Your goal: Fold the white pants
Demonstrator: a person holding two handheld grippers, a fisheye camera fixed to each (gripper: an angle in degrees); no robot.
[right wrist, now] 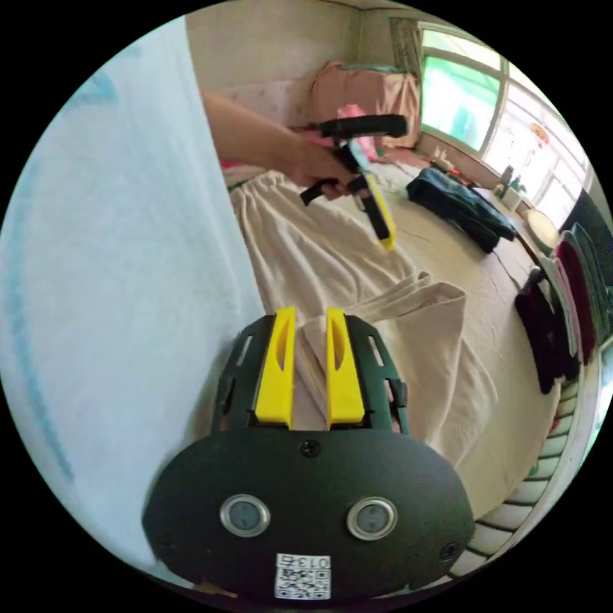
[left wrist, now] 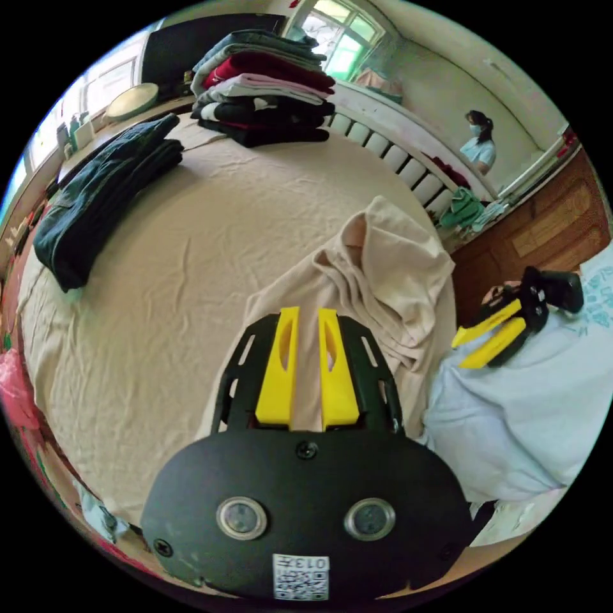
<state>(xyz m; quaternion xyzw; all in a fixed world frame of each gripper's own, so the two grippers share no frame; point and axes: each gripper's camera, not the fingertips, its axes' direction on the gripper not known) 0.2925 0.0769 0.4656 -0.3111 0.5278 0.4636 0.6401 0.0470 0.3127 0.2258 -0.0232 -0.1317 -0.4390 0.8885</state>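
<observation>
The white pants (left wrist: 383, 274) lie rumpled on the beige bed sheet (left wrist: 191, 255), close to the person's light blue shirt (left wrist: 530, 396). My left gripper (left wrist: 308, 316) hovers over them with its yellow jaws nearly together and nothing between them. In the right gripper view a hand (right wrist: 313, 163) holds that left gripper (right wrist: 387, 241) just above the pants (right wrist: 319, 249). My right gripper (right wrist: 311, 316) is shut on a folded edge of the pants, and the cloth runs away from its jaws. The left gripper view has this right gripper (left wrist: 458, 354) at the pants' edge beside the shirt.
Folded dark jeans (left wrist: 102, 198) lie at the bed's far side. A tall stack of folded clothes (left wrist: 262, 83) stands near the window. A white radiator (left wrist: 396, 159) lines the bed's edge. Another person (left wrist: 479, 143) sits in the background by a wooden cabinet (left wrist: 549, 223).
</observation>
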